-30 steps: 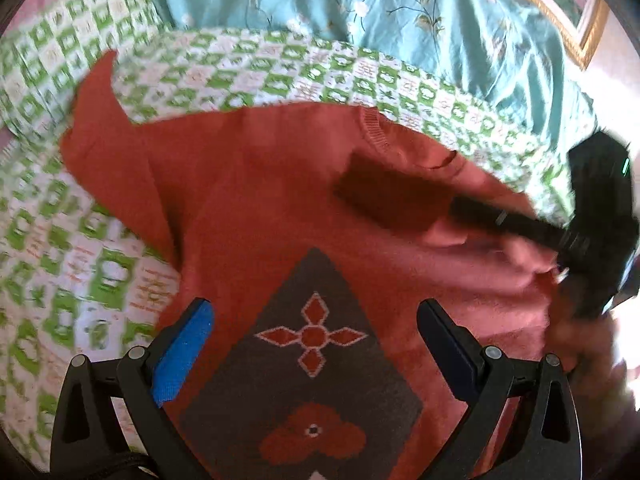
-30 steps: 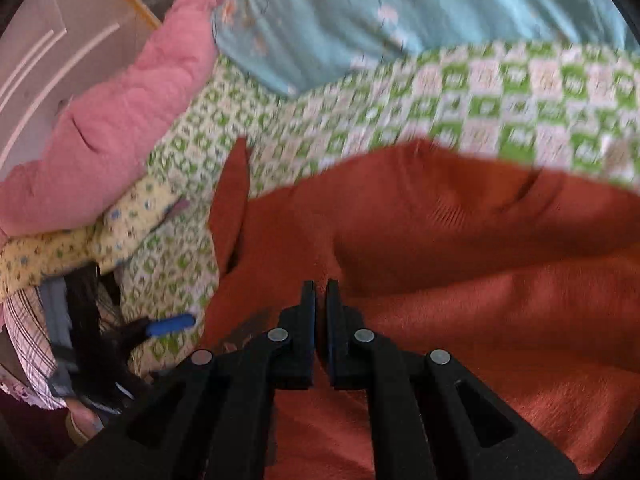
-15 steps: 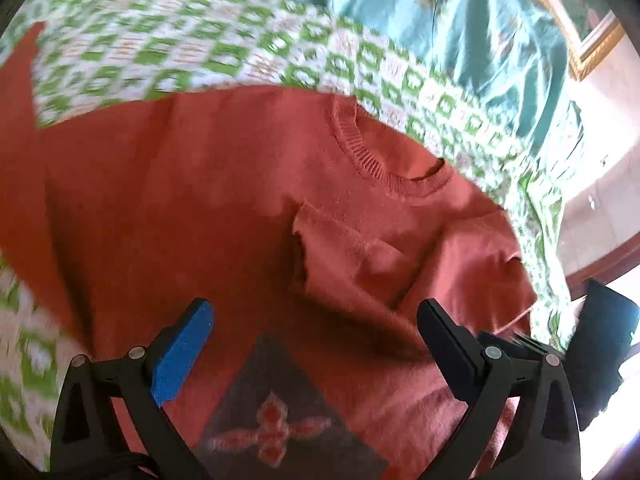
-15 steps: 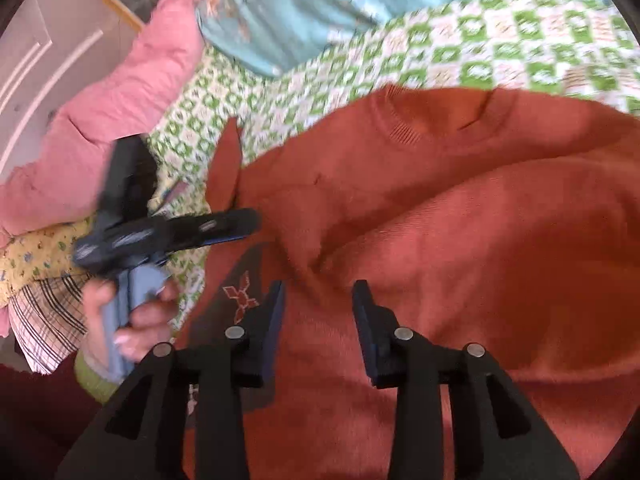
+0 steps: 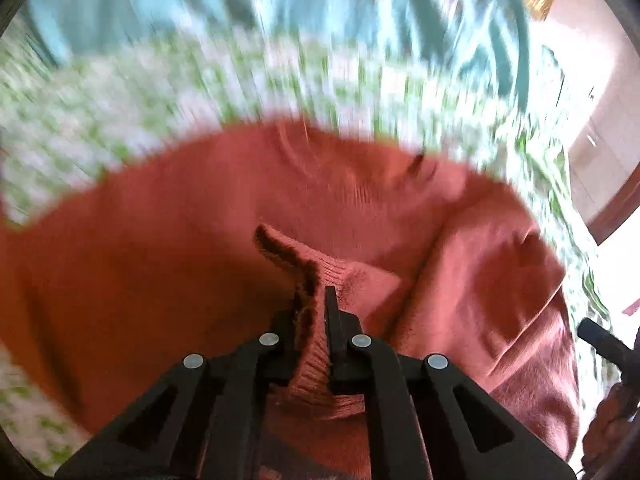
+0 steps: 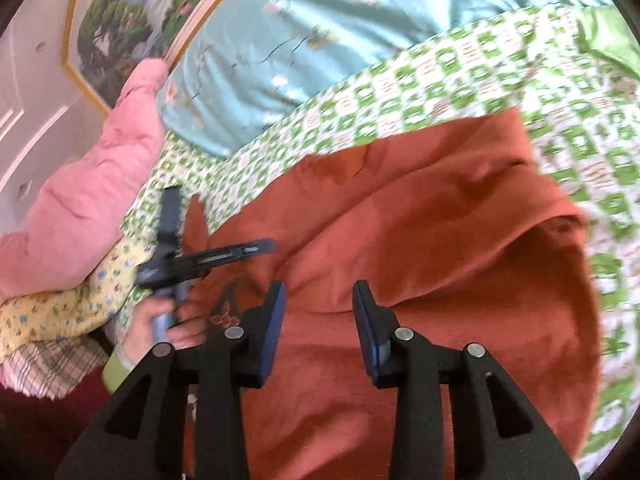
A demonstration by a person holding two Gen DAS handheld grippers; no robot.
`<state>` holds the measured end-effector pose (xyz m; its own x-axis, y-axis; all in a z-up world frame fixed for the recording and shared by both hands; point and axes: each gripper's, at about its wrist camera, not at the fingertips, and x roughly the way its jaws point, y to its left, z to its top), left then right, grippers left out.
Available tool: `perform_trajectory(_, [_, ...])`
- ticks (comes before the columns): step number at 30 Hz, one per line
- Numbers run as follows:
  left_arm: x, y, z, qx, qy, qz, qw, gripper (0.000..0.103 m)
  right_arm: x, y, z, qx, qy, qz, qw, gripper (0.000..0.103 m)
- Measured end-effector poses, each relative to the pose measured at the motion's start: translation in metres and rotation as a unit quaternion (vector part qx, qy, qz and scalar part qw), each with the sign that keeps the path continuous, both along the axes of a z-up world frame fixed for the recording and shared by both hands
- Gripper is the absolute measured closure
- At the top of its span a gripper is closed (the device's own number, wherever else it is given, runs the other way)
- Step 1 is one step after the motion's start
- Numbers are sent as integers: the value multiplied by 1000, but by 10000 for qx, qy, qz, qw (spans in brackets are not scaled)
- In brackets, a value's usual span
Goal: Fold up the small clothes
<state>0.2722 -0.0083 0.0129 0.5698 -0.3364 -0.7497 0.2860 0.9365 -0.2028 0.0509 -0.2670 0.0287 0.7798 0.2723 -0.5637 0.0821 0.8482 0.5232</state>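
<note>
A small rust-red knit sweater (image 5: 168,280) lies on a green-and-white checked bedspread (image 5: 120,112). My left gripper (image 5: 316,300) is shut on a ribbed sleeve cuff (image 5: 312,360) of the sweater, which rises between the jaws. The left wrist view is motion-blurred. In the right wrist view the sweater (image 6: 440,240) is spread out, with a dark patterned patch (image 6: 228,308) at its left. My right gripper (image 6: 318,300) is open and empty just above the sweater. The left gripper (image 6: 256,246) shows at the left of that view, held in a hand.
A teal floral quilt (image 6: 320,32) lies at the back of the bed. A pink blanket (image 6: 92,184) and a yellow printed cloth (image 6: 72,304) lie at the left. A framed picture (image 6: 132,12) hangs on the wall behind.
My left gripper has closed on the sweater's sleeve cuff and is moving fast. My right gripper has opened, released the sweater and drawn back to the right.
</note>
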Motion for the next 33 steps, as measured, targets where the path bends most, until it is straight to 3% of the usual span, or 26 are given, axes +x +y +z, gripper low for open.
perform_trajectory(2, [-15, 15, 16, -6, -577, 290, 9979, 99, -5, -10, 3, -84, -22, -189, 9998, 67])
perform_trajectory(3, [-15, 20, 15, 144, -671, 428, 9967, 99, -7, -19, 3, -138, -16, -348, 9993, 67])
perform_trajectory(6, [-4, 34, -6, 166, -292, 557, 9979, 98, -2, -43, -3, -179, 206, -700, 9972, 67])
perform_trajectory(9, [-6, 47, -4, 208, -517, 878, 9946, 98, 6, -63, -5, -317, 365, -938, 9944, 64])
perform_trajectory(10, [-4, 50, -5, 109, -492, 910, 9946, 98, 10, -71, -4, -400, 416, -1013, 9932, 59])
perform_trajectory(11, [0, 51, -8, 69, -421, 900, 9950, 98, 14, -75, -4, -479, 469, -1038, 9923, 53])
perform_trajectory(14, [6, 41, -18, 334, -290, 777, 9960, 98, 36, -92, -7, -771, 670, -1077, 9889, 49])
perform_trajectory(21, [4, 52, -32, 255, -119, 850, 9960, 98, 93, -115, -50, -1107, 1559, -950, 9769, 48])
perform_trajectory(22, [5, 53, -33, 252, -117, 840, 9961, 98, 95, -114, -52, -1124, 1552, -860, 9777, 50])
perform_trajectory(23, [4, 52, -30, 263, -166, 832, 9960, 98, 97, -112, -52, -1207, 1540, -748, 9778, 86])
perform_trajectory(24, [3, 50, -26, 243, -255, 826, 9960, 98, 98, -108, -48, -1217, 1439, -519, 9807, 90])
perform_trajectory(28, [-1, 47, -12, 82, -662, 923, 9935, 97, 95, -111, -37, -1511, 1322, -633, 9776, 91])
perform_trajectory(31, [6, 44, -33, 399, -383, 1040, 9930, 95, 93, -118, -46, -1384, 1359, -698, 9785, 91])
perform_trajectory(33, [8, 47, -43, 400, -107, 1049, 9936, 91, 91, -121, -50, -1340, 1378, -725, 9787, 91])
